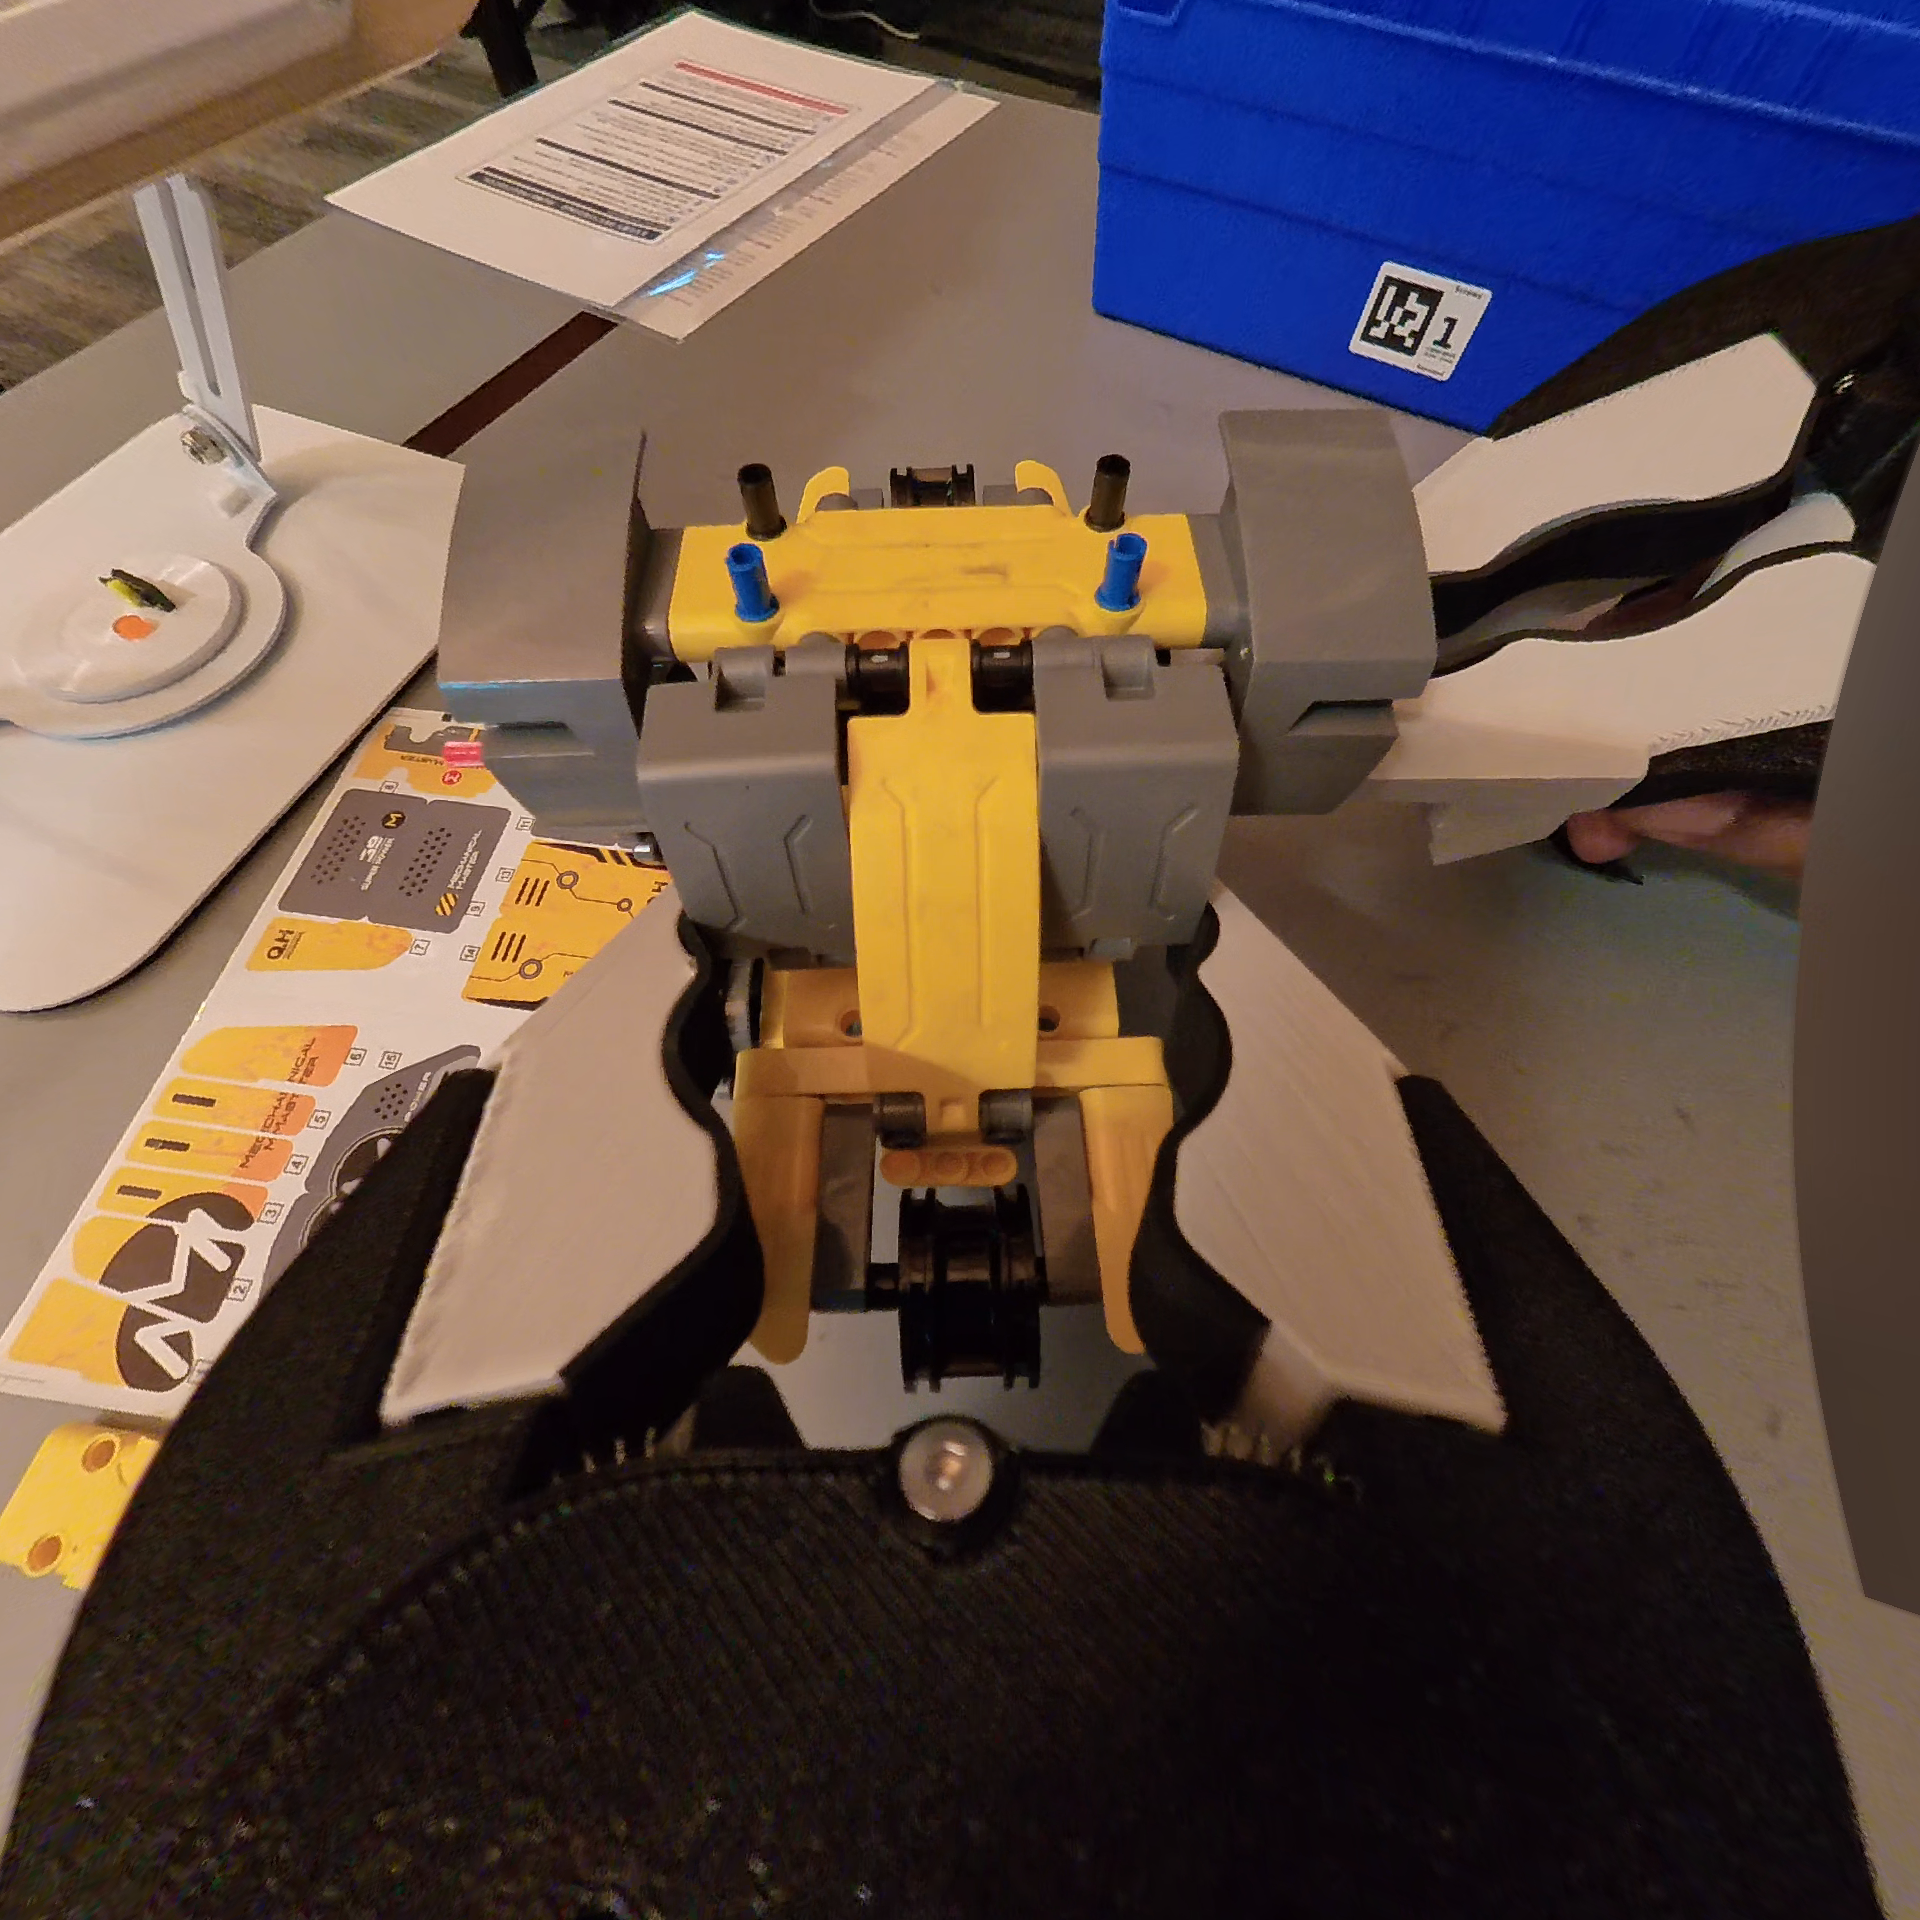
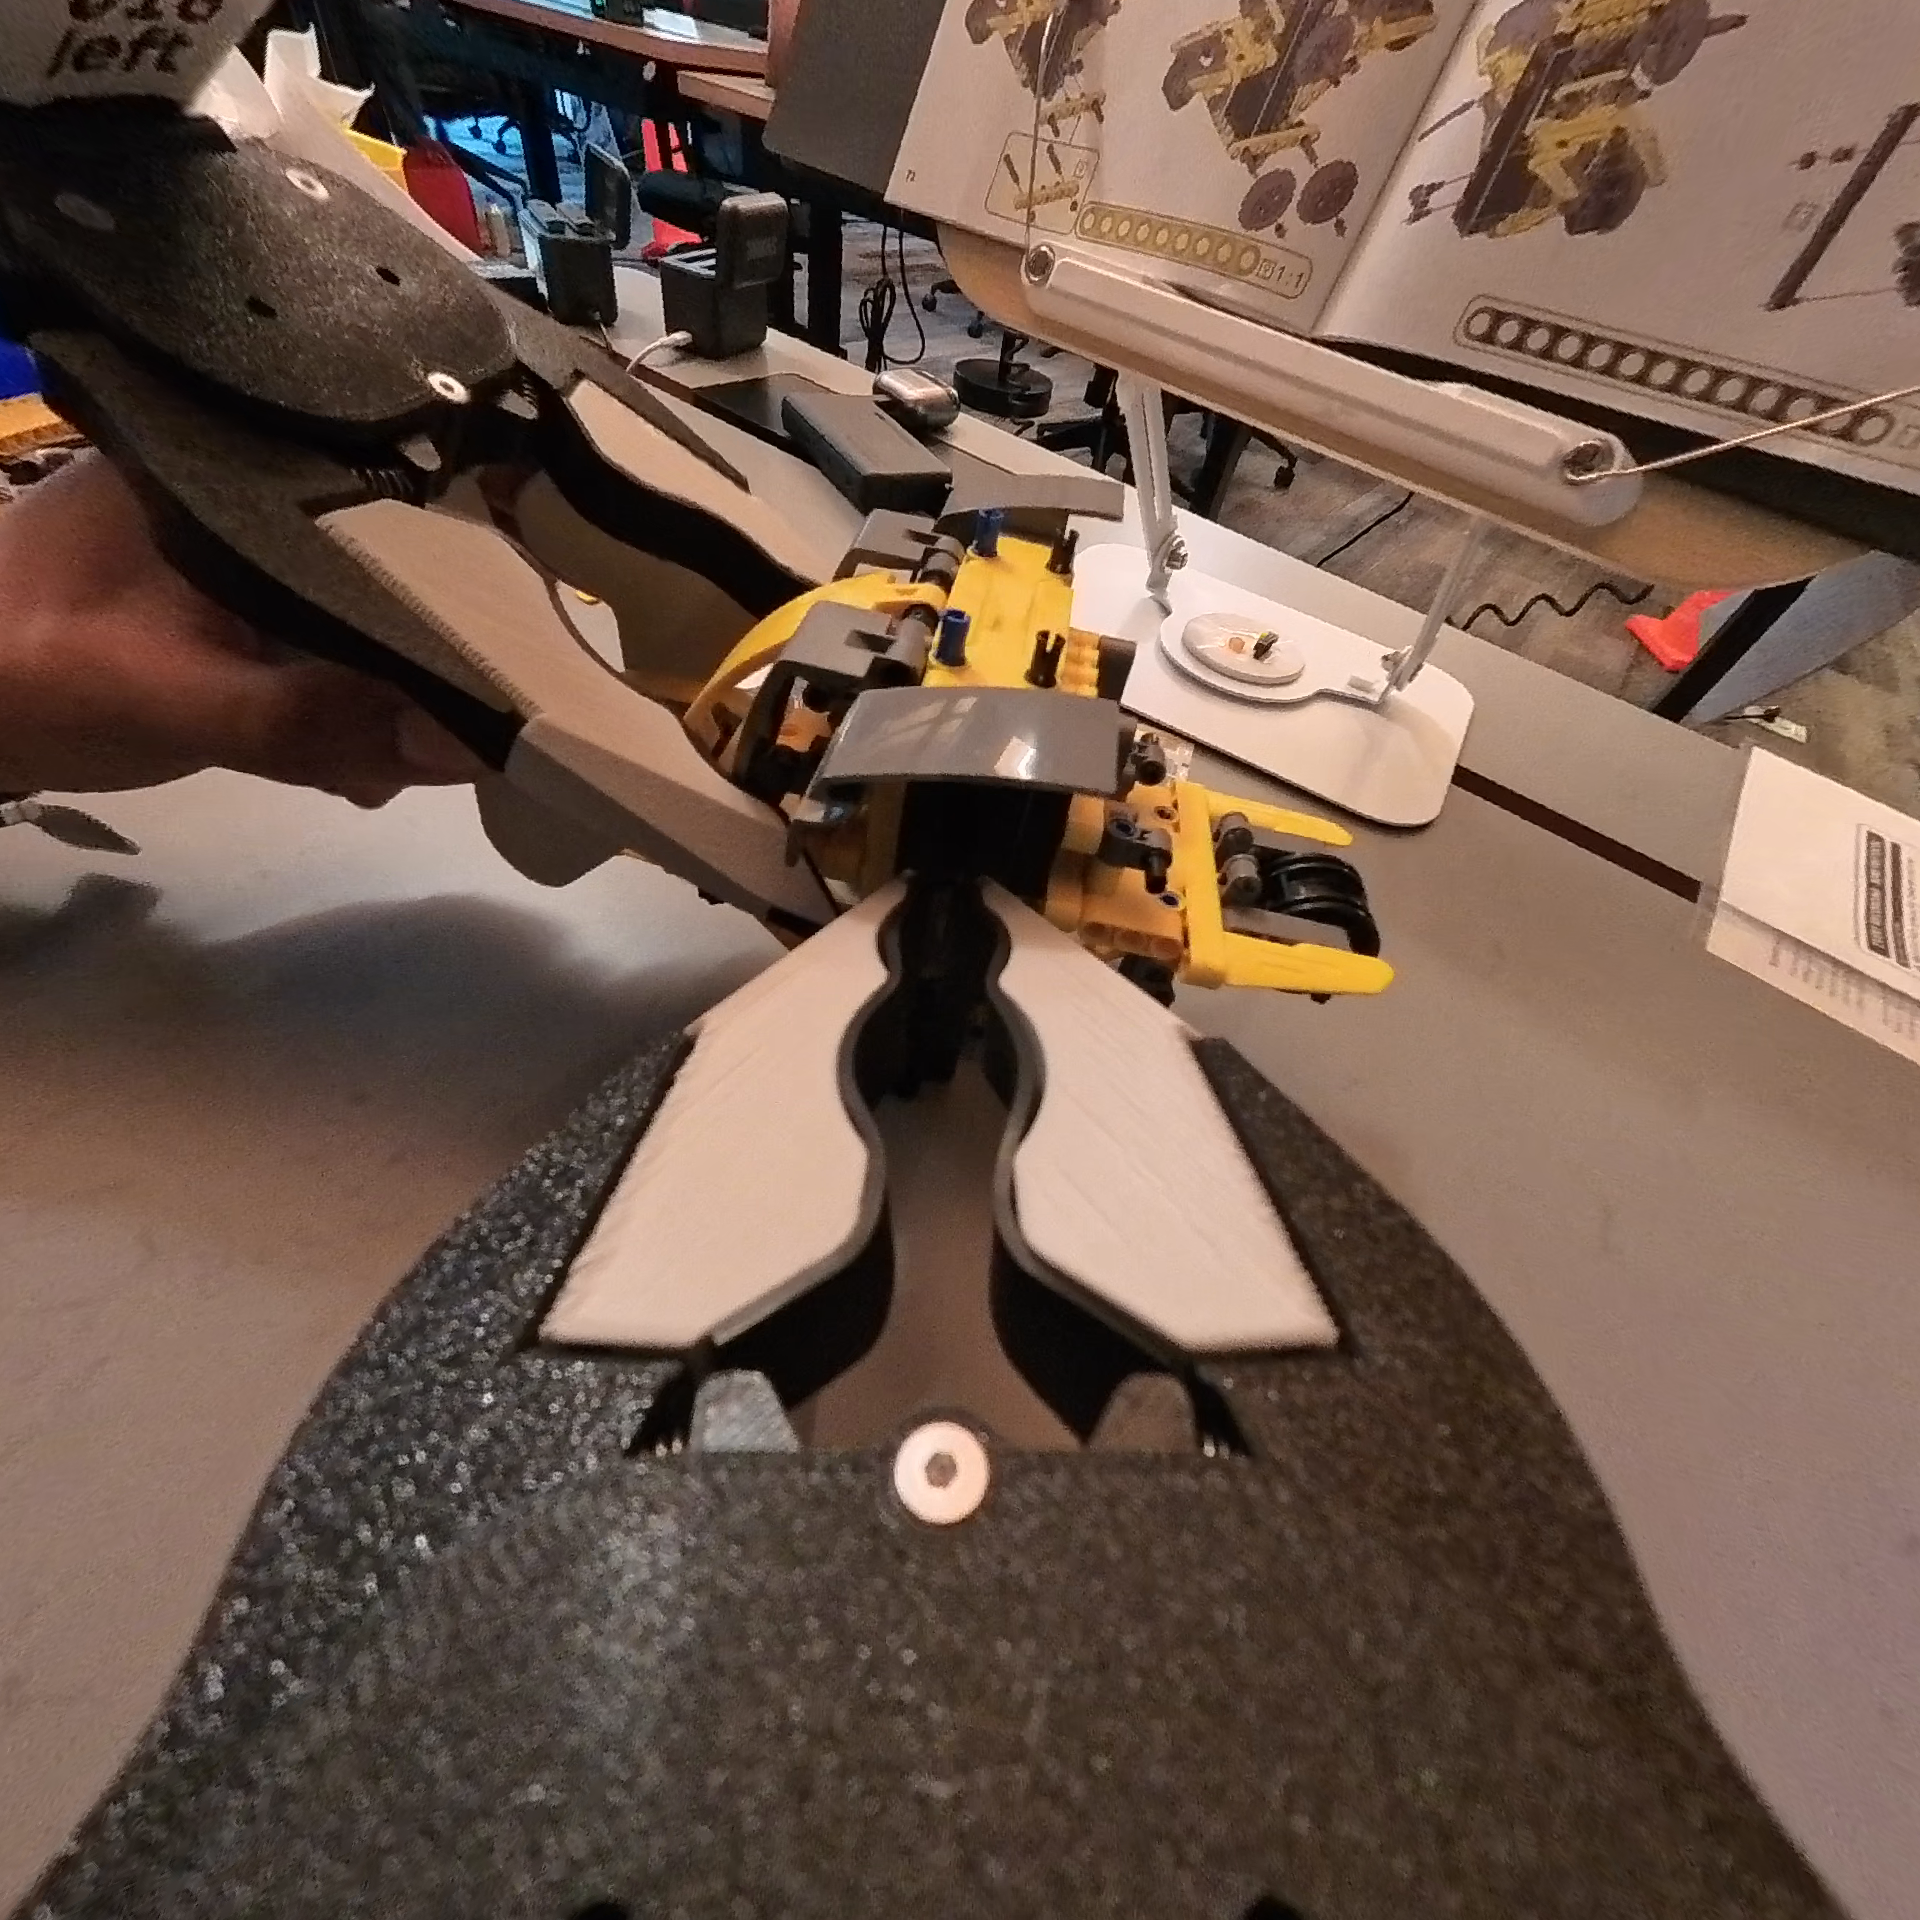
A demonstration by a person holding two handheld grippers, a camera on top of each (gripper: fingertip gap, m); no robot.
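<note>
A yellow and grey brick-built vehicle model (image 1: pixel 940 883) is held a little above the grey table (image 1: pixel 1507 1039). My left gripper (image 1: pixel 945 935) is shut on the model's body, one finger on each side. Two blue pins (image 1: pixel 750 582) and two black pins stand on the model's top. My right gripper (image 2: pixel 928 914) comes in from the side and is shut on a black part under the model's grey fender (image 2: pixel 971 743). The right gripper also shows in the left wrist view (image 1: pixel 1455 613), at the model's right fender. The left gripper shows in the right wrist view (image 2: pixel 665 769), held by a hand.
A blue bin (image 1: pixel 1455 156) with a square marker tag stands behind on the right. A sticker sheet (image 1: pixel 312 1091), a white stand base (image 1: pixel 156 644), a printed sheet (image 1: pixel 665 156) and a loose yellow brick (image 1: pixel 73 1496) lie on the left. An open instruction booklet (image 2: pixel 1455 156) rests on the stand.
</note>
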